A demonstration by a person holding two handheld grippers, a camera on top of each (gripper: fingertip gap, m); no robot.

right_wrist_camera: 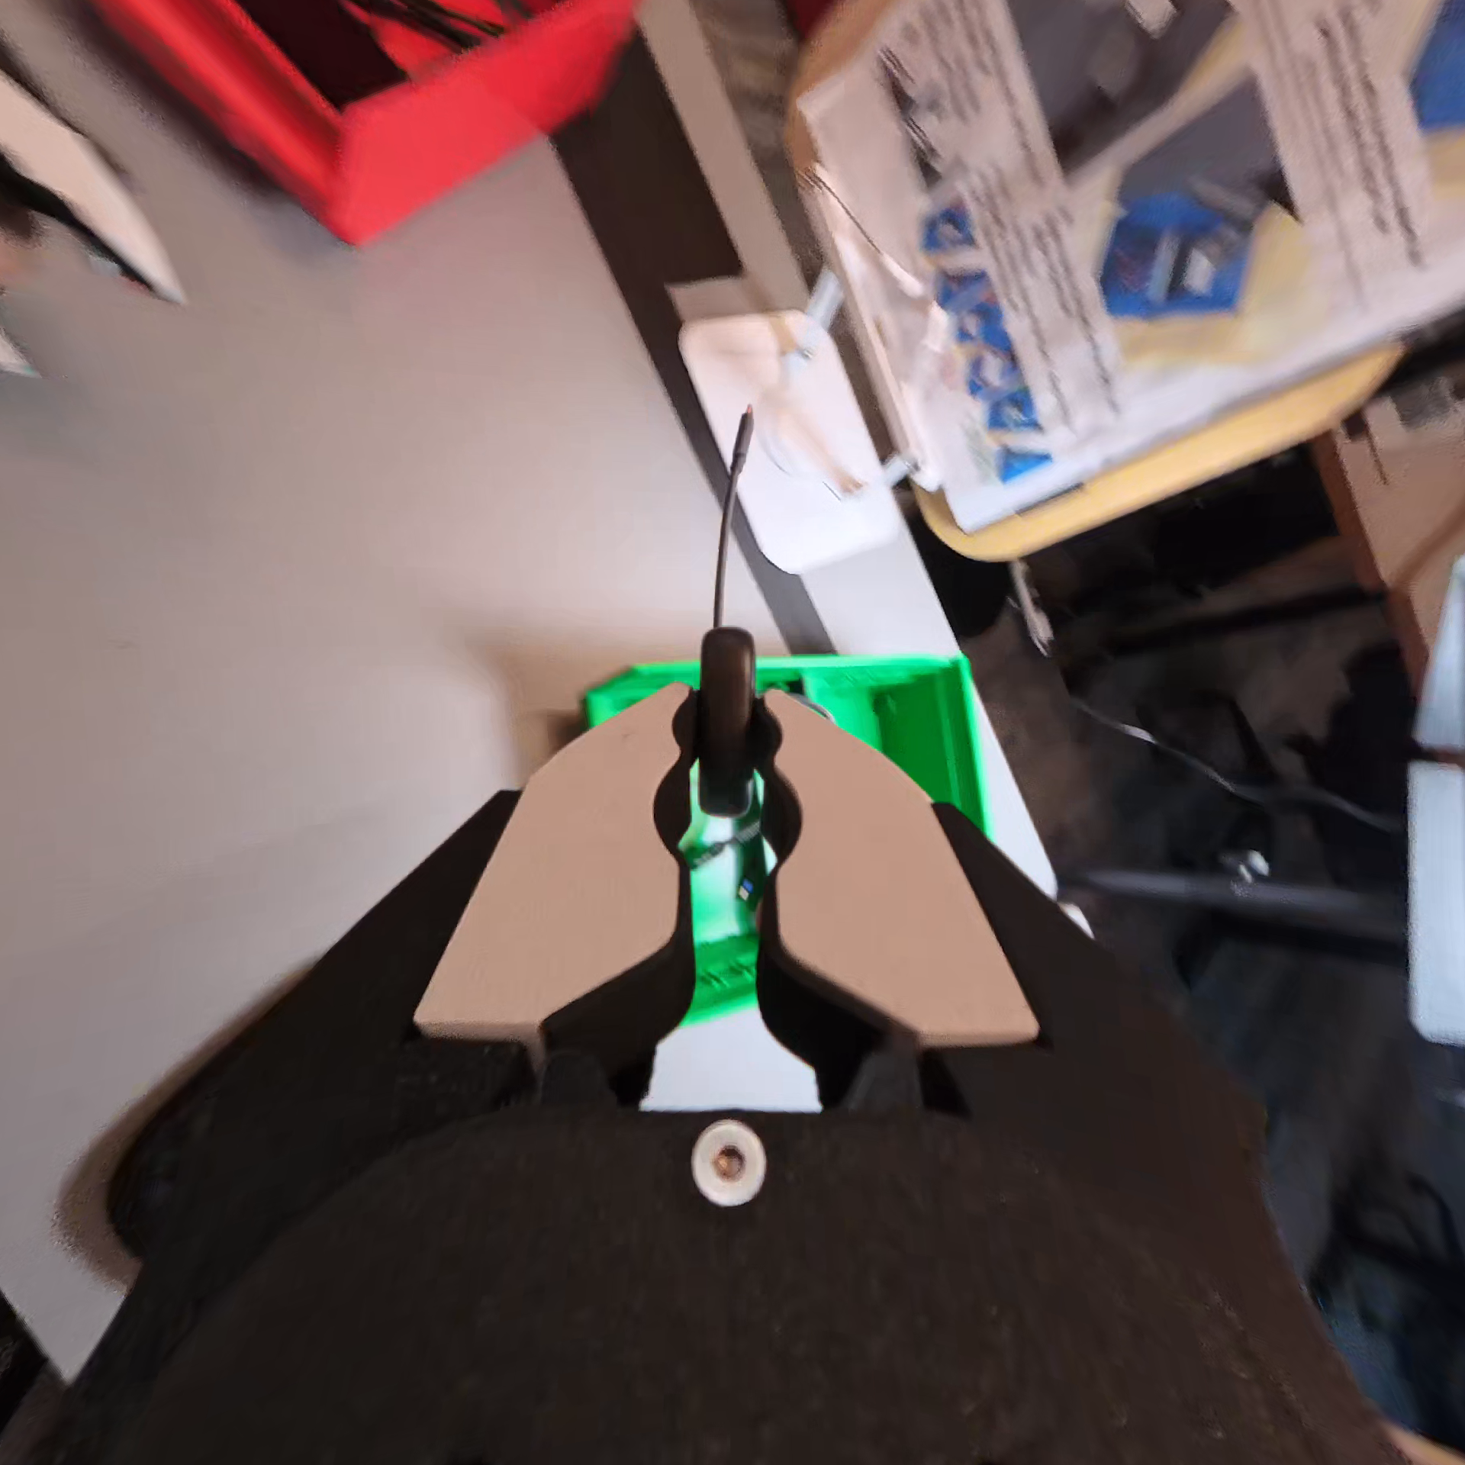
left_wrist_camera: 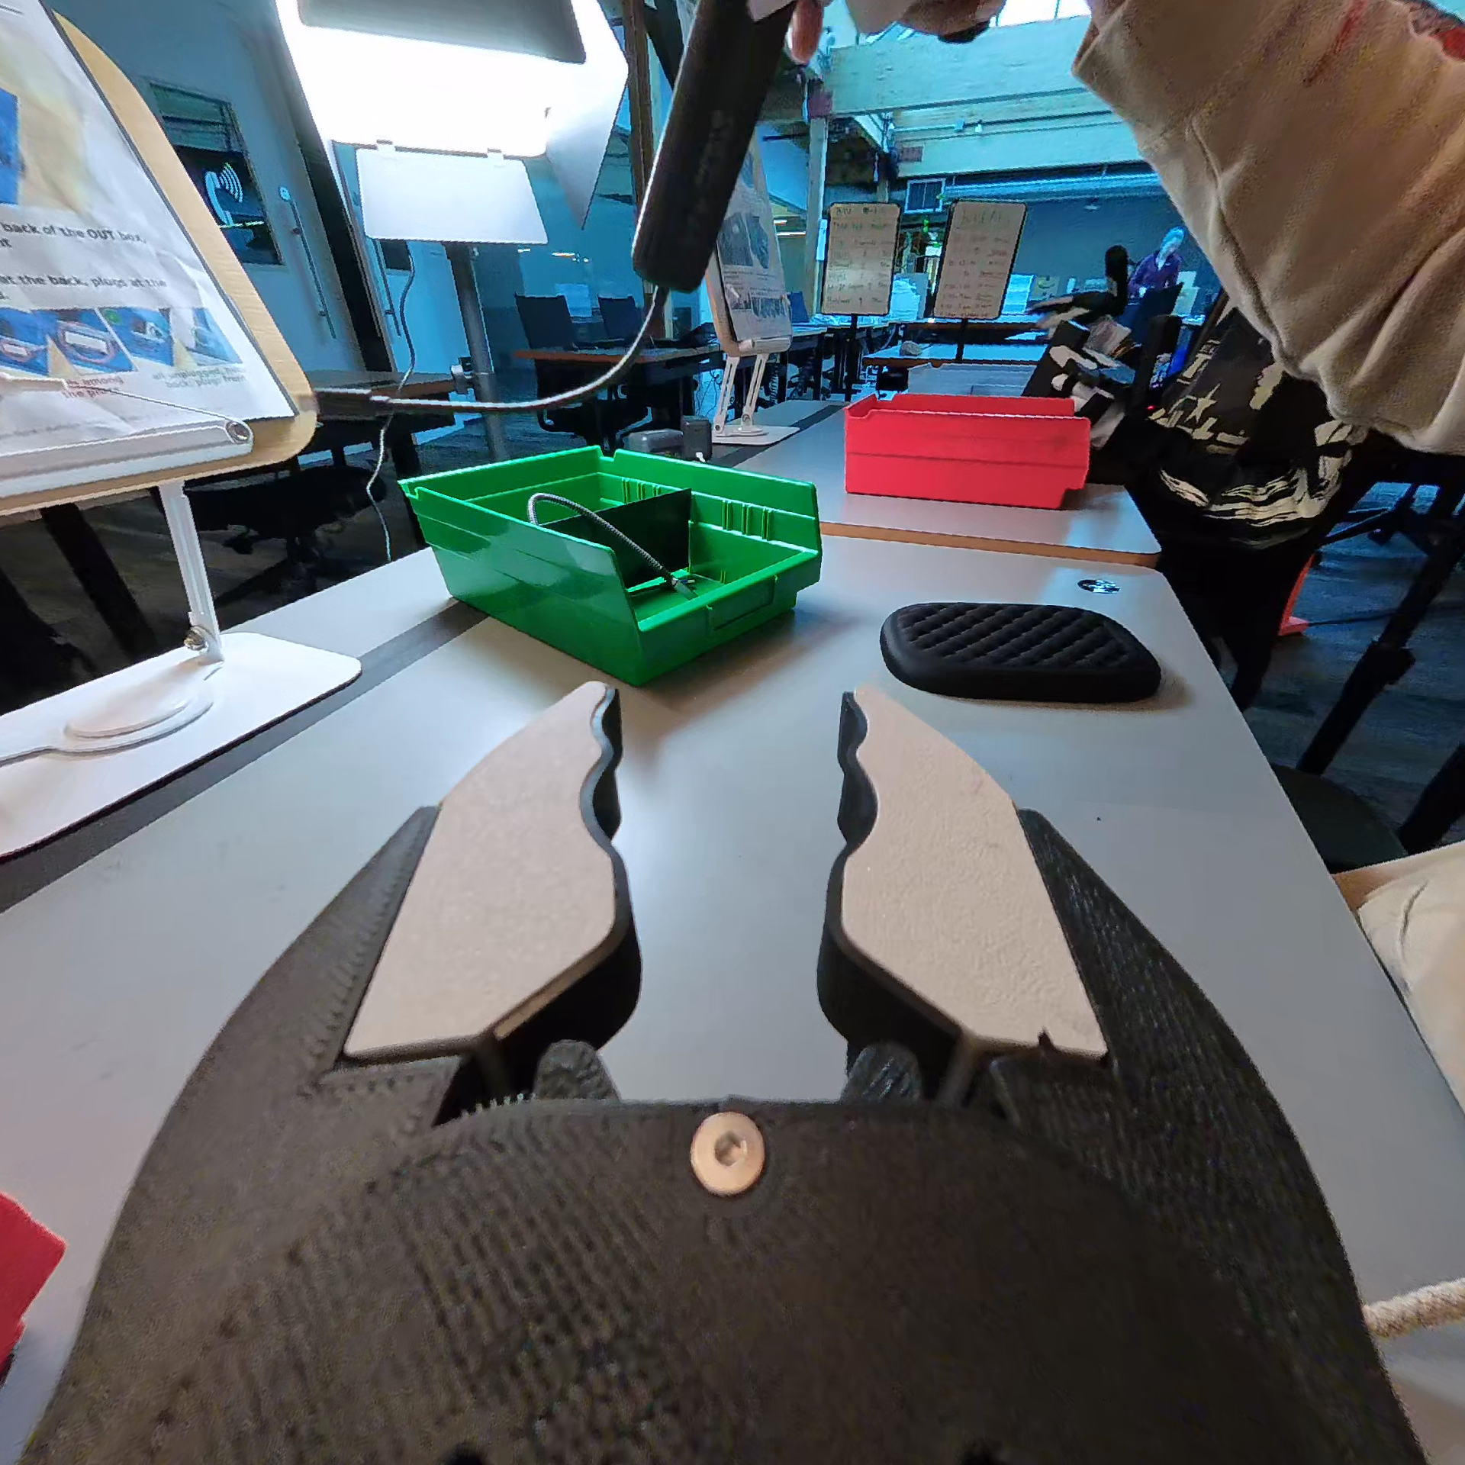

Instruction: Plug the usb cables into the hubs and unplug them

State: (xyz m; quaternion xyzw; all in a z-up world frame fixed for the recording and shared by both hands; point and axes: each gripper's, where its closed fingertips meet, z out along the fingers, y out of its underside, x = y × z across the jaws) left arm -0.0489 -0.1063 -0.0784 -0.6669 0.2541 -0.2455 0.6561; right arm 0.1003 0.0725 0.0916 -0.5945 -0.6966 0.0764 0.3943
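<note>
Our hub (right_wrist_camera: 723, 725) hangs high over the green bin (left_wrist_camera: 626, 555), its cable (left_wrist_camera: 555, 396) trailing loose; we judge it could swing, snag the bin wall, or slip. Left tongs (left_wrist_camera: 729, 761) gape wide and empty above the worktop (left_wrist_camera: 238, 912). Right tongs (right_wrist_camera: 725, 705) are nearly closed, pinching the hub.

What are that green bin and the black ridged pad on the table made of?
The green bin looks like moulded hard plastic: glossy, with ribbed walls and sharp edges. The black pad seems soft rubber or foam: matte, with a wavy ridged top and rounded edges, though I cannot tell which.
</note>
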